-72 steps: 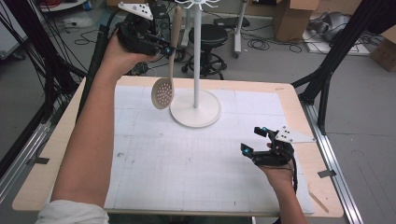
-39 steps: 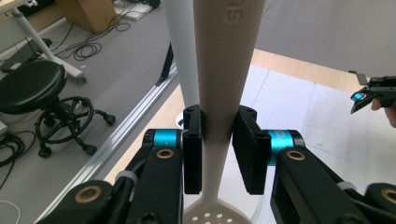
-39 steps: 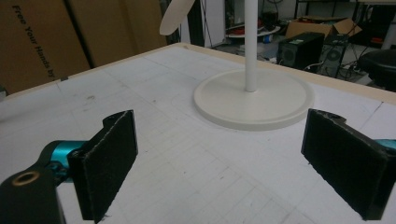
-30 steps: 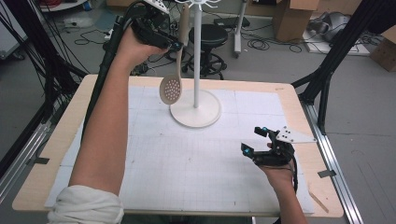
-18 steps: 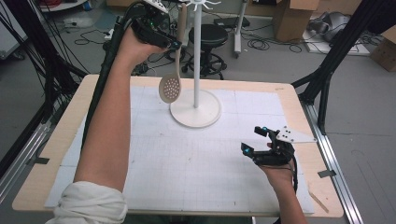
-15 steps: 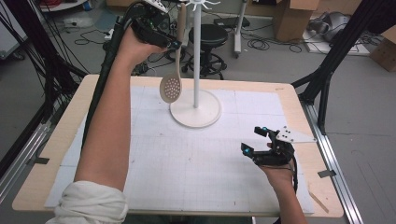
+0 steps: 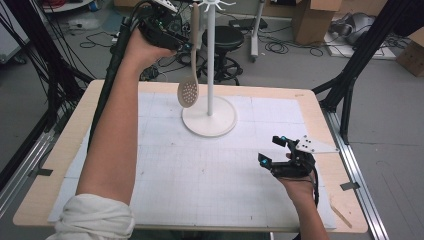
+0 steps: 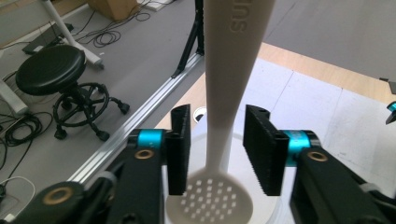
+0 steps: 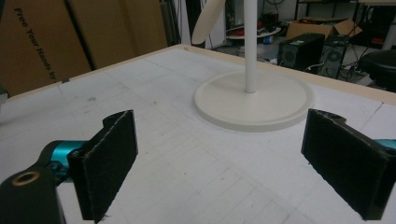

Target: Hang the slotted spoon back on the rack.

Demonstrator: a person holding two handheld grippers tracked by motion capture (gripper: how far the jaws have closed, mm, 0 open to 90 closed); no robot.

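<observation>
Far left, left gripper raised beside white stand, jaws just opened and clear of slotted spoon hanging between them from the stand's top; near right, right gripper resting on table, jaws wide, empty.

Left gripper: its jaws have just been opening; the pads now stand clear on either side of the slotted spoon, with a gap to the handle on both sides.

Left arm: 2.4 s ago the hand sits lower and nearer the table's left edge; now it is raised and reaches further, up by the top hooks of the white stand.

Slotted spoon: 2.4 s ago its bowl hangs lower and left of the pole; now it is higher, its handle top up at the hooks.
</observation>
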